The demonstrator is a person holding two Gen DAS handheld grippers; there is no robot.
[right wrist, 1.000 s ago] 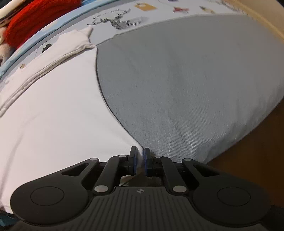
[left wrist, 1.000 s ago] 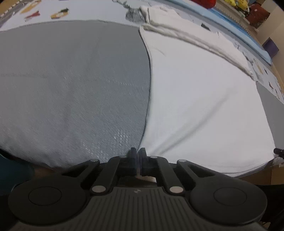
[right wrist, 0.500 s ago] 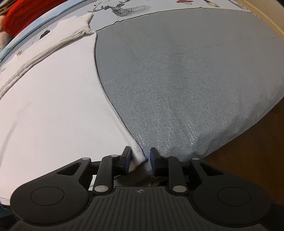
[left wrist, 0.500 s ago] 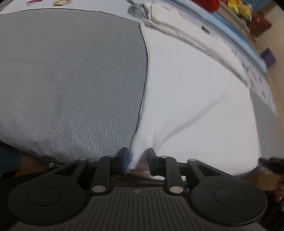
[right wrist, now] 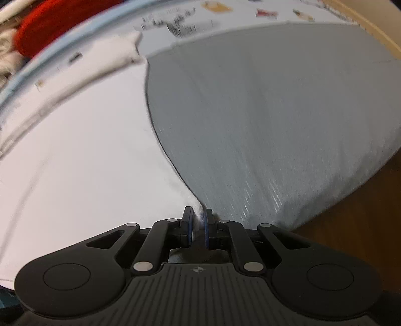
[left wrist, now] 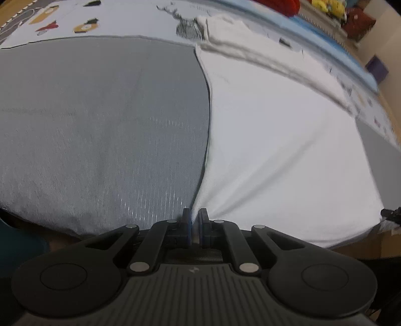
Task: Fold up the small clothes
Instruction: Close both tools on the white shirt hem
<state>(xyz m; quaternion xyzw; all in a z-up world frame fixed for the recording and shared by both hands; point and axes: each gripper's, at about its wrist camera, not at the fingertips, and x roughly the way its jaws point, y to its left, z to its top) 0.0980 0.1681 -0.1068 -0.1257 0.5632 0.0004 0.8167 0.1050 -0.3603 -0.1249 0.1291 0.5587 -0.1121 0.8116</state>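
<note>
Nearest, the left gripper [left wrist: 195, 229] has just been closing and now pinches the near left corner of the white garment [left wrist: 275, 140]; half a second ago its jaws stood apart around that hem. The right gripper [right wrist: 198, 230] has likewise closed onto the near right corner. The garment lies flat on the grey mat [left wrist: 100, 112], so lifting for a fold looks ready. Farther off sits a folded white piece [left wrist: 225, 32]

printed sheet [right wrist: 175, 22] motion-blurred, red item [right wrist: 57, 22] cut by frame edge — unidentifiable
</note>
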